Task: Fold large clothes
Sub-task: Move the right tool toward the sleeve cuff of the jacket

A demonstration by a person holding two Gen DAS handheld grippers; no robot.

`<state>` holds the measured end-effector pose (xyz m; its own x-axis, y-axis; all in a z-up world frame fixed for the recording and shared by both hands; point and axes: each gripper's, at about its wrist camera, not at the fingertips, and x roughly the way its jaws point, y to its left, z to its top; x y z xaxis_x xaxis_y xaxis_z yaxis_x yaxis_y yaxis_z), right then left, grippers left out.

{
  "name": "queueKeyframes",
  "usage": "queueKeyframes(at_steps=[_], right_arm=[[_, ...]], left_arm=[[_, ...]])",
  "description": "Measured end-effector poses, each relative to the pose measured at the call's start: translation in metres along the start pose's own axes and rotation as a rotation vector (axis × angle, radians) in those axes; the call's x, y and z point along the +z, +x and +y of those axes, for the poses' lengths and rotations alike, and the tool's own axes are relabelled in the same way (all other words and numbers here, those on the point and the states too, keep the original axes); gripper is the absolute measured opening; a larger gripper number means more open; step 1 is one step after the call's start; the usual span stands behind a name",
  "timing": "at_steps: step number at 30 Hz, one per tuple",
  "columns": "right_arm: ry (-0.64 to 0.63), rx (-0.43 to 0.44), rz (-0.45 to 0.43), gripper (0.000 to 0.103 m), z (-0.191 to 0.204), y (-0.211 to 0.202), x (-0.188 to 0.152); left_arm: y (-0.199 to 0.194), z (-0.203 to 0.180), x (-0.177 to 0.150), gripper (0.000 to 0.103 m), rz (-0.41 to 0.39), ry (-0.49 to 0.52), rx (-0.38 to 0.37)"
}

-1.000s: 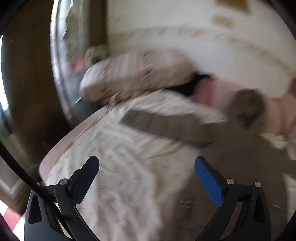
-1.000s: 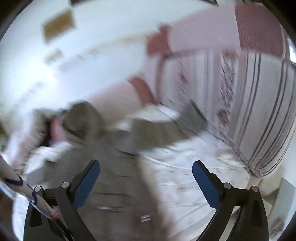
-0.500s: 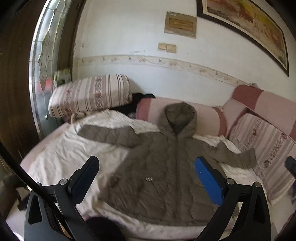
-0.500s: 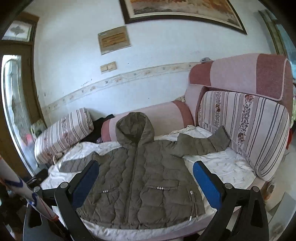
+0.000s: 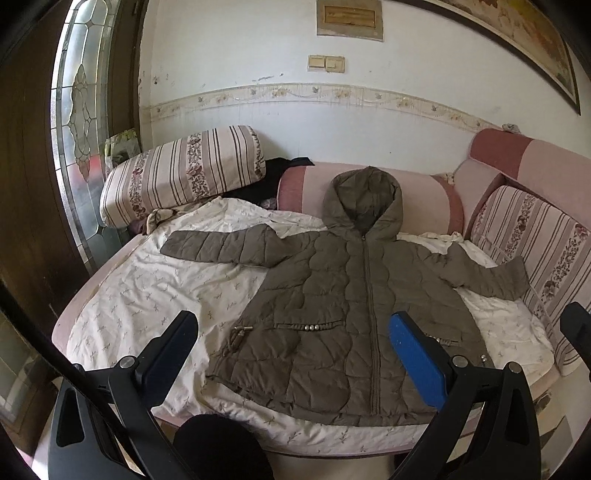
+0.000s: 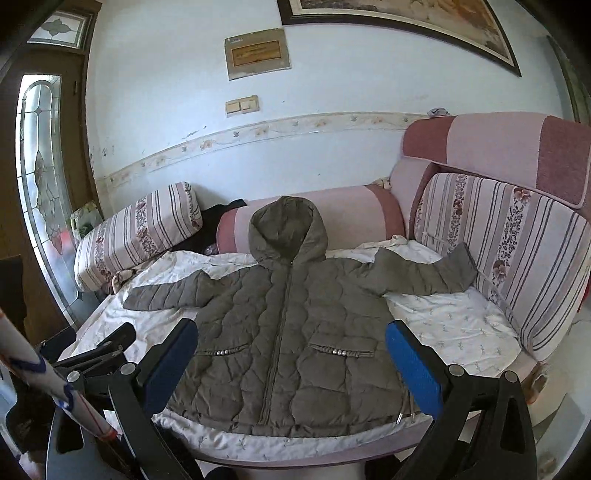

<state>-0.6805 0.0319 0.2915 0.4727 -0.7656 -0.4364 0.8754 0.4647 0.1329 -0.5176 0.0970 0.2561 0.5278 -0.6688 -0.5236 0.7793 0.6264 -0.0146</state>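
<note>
- Left wrist view: a second ago this view was a blur swinging low over the sheet and one sleeve; half a second ago it had steadied, and now it sits a little closer with the whole jacket in frame. I take that to mean the sweep is over and folding has not begun.
- The left gripper hangs above the near edge of the bed, its jaws spread wide with nothing between them, well apart from the cloth.
- The jacket lies flat, front up and zipped, on the white sheet; its hood leans on a pink bolster and both sleeves are stretched out to the sides.
- A striped pillow lies at the bed's left end beside a leaded glass door panel; a dark rounded shape at the bottom edge I cannot identify.
- Right wrist view: the same change from smear to sharp. The right gripper is also wide open and empty, poised over the hem.
- The jacket fills the middle of the bed; its right cuff touches a striped cushion.
- The left gripper's fingers show at the left.
- A framed picture and a light switch hang on the white wall.
</note>
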Motion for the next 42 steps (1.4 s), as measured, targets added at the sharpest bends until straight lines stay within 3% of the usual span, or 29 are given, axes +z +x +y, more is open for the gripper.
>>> queueKeyframes(at_steps=[42], right_arm=[[-0.025, -0.014, 0.072, 0.103, 0.002, 0.034, -0.022]], left_arm=[[0.015, -0.003, -0.018, 0.103, 0.057, 0.053, 0.005]])
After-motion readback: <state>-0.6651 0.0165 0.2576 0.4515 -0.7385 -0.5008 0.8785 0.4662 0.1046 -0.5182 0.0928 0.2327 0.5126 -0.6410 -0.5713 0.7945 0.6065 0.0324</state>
